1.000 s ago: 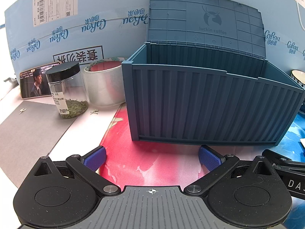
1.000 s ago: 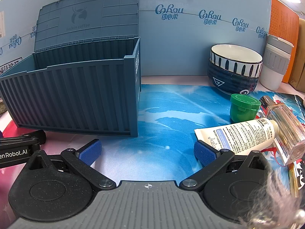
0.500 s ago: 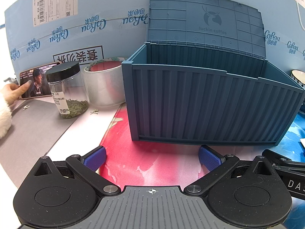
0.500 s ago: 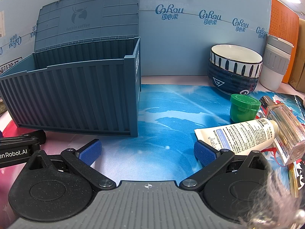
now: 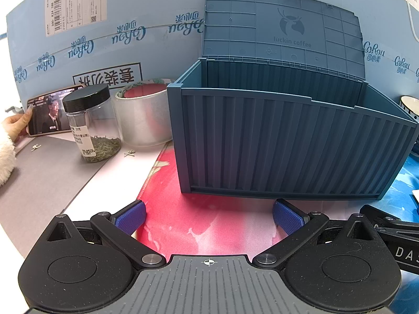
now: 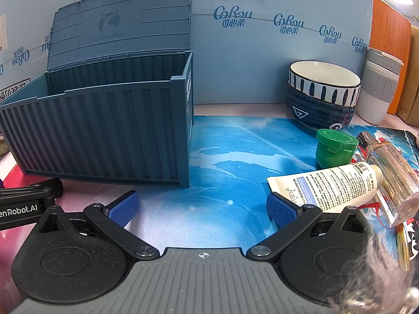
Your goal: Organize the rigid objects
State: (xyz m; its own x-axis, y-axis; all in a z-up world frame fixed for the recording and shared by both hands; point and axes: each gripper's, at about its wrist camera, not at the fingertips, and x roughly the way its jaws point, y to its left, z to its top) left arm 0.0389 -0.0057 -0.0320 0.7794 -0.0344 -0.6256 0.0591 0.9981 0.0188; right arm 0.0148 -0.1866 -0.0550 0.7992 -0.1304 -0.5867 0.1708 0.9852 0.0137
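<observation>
A dark blue storage box point(image 5: 288, 141), shaped like a shipping container, is set on a pink and blue mat point(image 5: 204, 222) with its lid point(image 5: 282, 28) raised upright at the back; the interior is hidden behind the ribbed front wall, so what it holds cannot be told. To its left, one clear jar point(image 5: 91, 128) with a black cap is seen holding a low layer of green leaves. Beside the jar, one roll of clear tape point(image 5: 144, 115) is stood on end, just beside the box's left corner. Further left, one phone point(image 5: 49, 115) is propped against the blue backboard and is touched by a hand point(image 5: 15, 125).

In the right wrist view, two bowls point(image 6: 322, 96) are stacked, the striped one nested in the dark one, and no contents can be seen in them. One white cup point(image 6: 379, 89) with a grey sleeve is stood to their right. In front of the bowls, one green jar point(image 6: 335, 147), one white tube point(image 6: 327, 188) lying flat and one clear glass bottle point(image 6: 390, 175) lying flat are gathered close together, the tube touching the bottle.

The left gripper point(image 5: 208, 216) is held wide open and empty, low over the pink part of the mat, with the box directly ahead and near. The right gripper point(image 6: 203, 206) is likewise spread wide with nothing held; the box is ahead to its left, and the tube's flat end lies just beside its right finger point(image 6: 281, 210)
</observation>
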